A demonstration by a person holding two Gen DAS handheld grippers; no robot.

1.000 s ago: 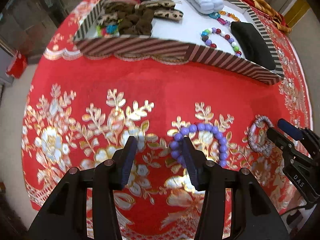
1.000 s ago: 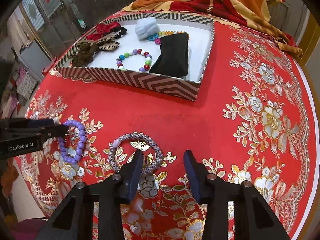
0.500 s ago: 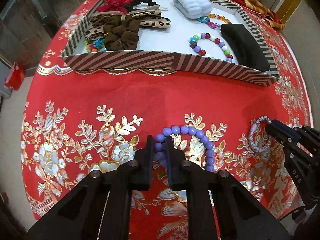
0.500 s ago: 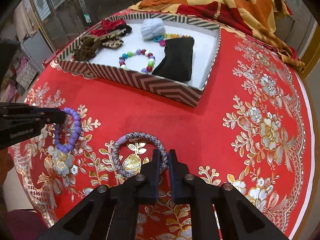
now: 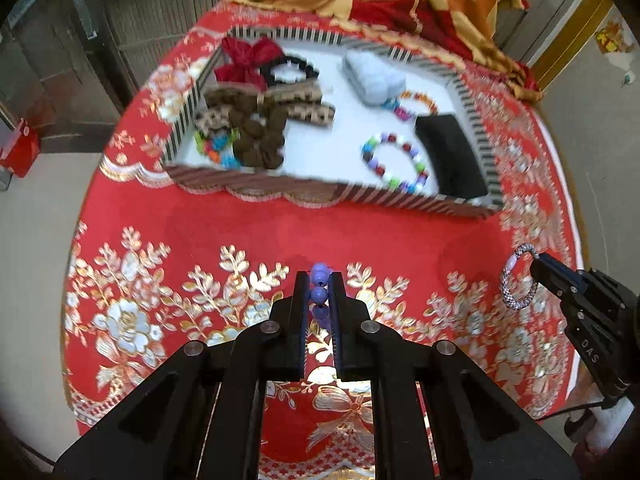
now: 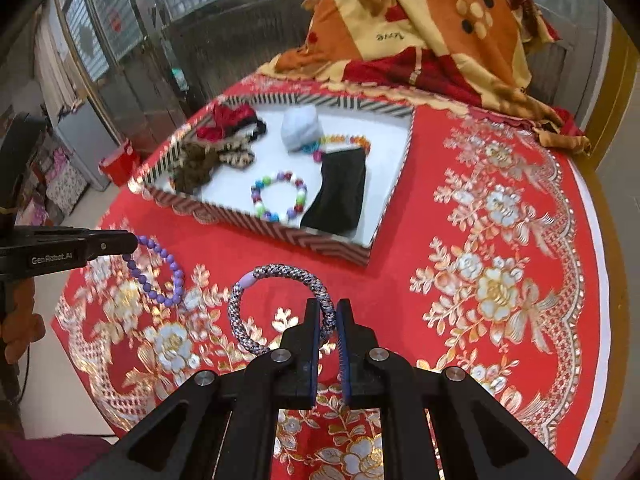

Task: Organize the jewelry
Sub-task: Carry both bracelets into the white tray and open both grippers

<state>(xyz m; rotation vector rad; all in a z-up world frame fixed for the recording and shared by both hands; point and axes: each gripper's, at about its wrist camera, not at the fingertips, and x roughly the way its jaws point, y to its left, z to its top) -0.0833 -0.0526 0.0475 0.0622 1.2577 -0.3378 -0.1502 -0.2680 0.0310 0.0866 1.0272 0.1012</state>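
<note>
My left gripper (image 5: 319,280) is shut on a purple bead bracelet (image 5: 319,294) and holds it above the red cloth; in the right wrist view the bracelet (image 6: 160,272) hangs from the left gripper (image 6: 134,242). My right gripper (image 6: 328,308) is shut on a grey-and-white braided bracelet (image 6: 276,272), lifted off the cloth; it also shows in the left wrist view (image 5: 516,280) at the right gripper (image 5: 538,264). The striped tray (image 5: 320,194) lies ahead.
The tray (image 6: 280,232) holds a multicoloured bead bracelet (image 6: 280,196), a black pouch (image 6: 340,196), a white bundle (image 6: 300,126), brown and leopard scrunchies (image 5: 256,128), a red bow (image 5: 248,60). A patterned blanket (image 6: 420,28) lies behind. The round table's edge (image 6: 596,240) is at the right.
Both grippers shut on their bracelets a second ago and have since lifted them off the cloth. The views now sit higher and further back from the tray.
</note>
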